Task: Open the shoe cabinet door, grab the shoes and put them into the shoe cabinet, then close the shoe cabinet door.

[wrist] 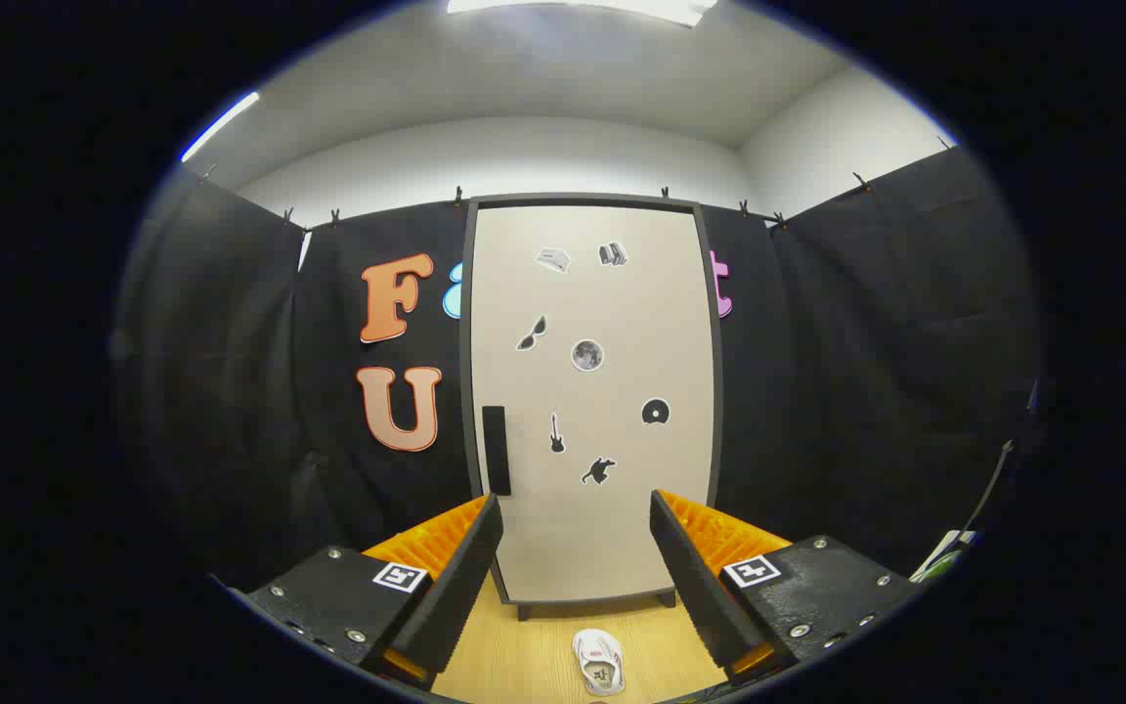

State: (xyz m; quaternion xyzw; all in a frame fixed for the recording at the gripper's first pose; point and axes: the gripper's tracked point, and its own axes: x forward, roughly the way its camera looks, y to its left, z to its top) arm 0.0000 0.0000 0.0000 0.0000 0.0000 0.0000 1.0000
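A tall beige shoe cabinet [612, 313] with a dark frame stands straight ahead against the booth wall, its door shut. A black vertical handle [496, 450] sits low on the door's left edge, and several small stickers dot the door. On the wooden floor [504, 665] in front of the cabinet lies a small white shoe [599, 661], toe toward the cabinet, between and below my fingers. My gripper [575, 533] is open, held well back from the door, with nothing between its fingers.
Black cloth walls close in on both sides of the cabinet. A cable and some light-coloured items [944, 557] sit at the far right, low by the cloth.
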